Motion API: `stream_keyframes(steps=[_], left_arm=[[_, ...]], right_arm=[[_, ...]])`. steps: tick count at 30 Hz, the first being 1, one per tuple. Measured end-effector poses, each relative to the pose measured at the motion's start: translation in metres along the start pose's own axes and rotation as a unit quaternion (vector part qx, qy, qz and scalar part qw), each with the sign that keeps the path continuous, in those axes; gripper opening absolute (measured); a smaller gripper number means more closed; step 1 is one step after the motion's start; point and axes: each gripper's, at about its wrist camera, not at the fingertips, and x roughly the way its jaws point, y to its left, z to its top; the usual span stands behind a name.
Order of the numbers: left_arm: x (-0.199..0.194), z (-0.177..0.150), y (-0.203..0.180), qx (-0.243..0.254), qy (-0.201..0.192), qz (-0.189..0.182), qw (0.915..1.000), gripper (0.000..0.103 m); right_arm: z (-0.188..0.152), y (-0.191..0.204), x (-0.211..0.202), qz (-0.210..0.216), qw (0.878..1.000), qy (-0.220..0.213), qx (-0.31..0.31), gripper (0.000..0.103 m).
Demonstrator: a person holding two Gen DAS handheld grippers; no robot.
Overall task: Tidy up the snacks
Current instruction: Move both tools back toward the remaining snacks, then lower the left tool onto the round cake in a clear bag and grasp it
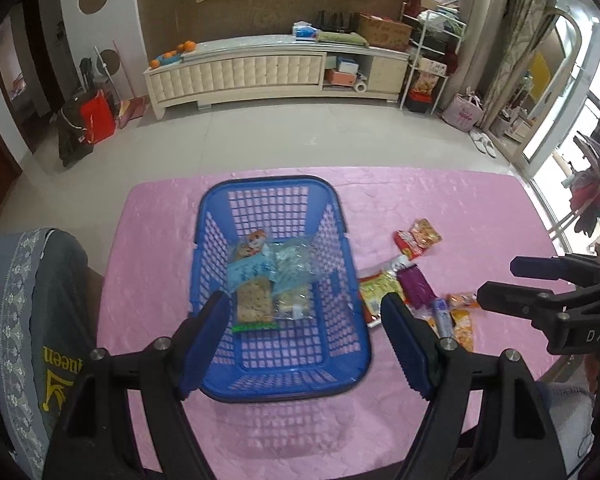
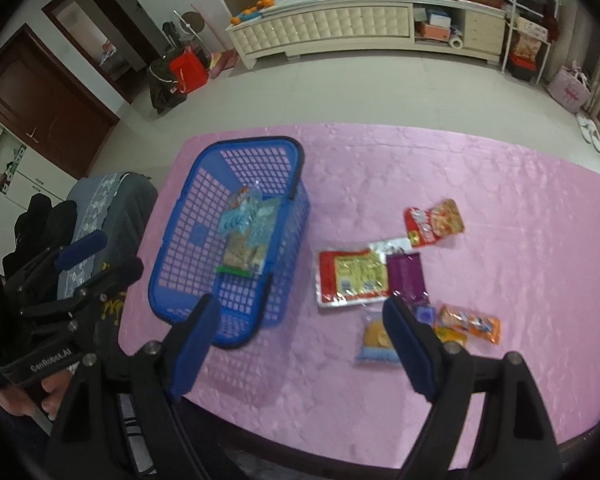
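Here, both tongs stand released with nothing between their pads: the left gripper (image 1: 304,344) hangs over the blue basket (image 1: 216,224), and the right gripper (image 2: 300,346) hovers above the pink tablecloth (image 2: 500,184) near the loose snacks.

The basket sits at the left of the table and already holds a few packets, among them a clear bag of crackers (image 1: 254,304) and a pale blue pouch (image 1: 248,272). Just beside it, to its right, the remaining snacks lie in a loose cluster: a flat red-and-yellow pack (image 2: 350,276), a purple packet (image 2: 406,274) overlapping its edge, a round pastry in a blue wrapper (image 2: 374,340), an orange packet (image 2: 470,324), and a red pouch (image 2: 432,222) set somewhat apart.

The risks look fairly plain. The packets overlap and touch, so closing on one could drag or pinch a neighbour along with it. Slippery film wrappers lying flat give the pads little to bite on, and a shallow grip may let a packet slide out before it reaches the basket. The pastry could be crushed by a hard squeeze. The light basket might shift or tip if a finger catches its rim, and the glossy cloth may bunch if the pads scrape it.
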Motion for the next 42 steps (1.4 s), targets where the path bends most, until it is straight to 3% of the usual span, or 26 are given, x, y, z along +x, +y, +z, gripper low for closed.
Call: stream_keyframes(steps=[8,21,42], left_arm=[[0.004,-0.014,-0.055,0.031,0.007,-0.021,0.9993,0.078],[0.052,-0.031,-0.136,0.073,0.05,-0.043,0.9951,0.08],[0.187,-0.054,-0.167,0.019,0.18,-0.033,0.9829,0.08]], right_arm=[[-0.029,-0.038,-0.016,-0.011,1.0,-0.005,0.025,0.086],[-0.073,-0.115,-0.012,-0.017,0.996,0.015,0.083,0.086],[-0.095,-0.2,0.078,0.003,0.988,0.089,0.127,0.086]])
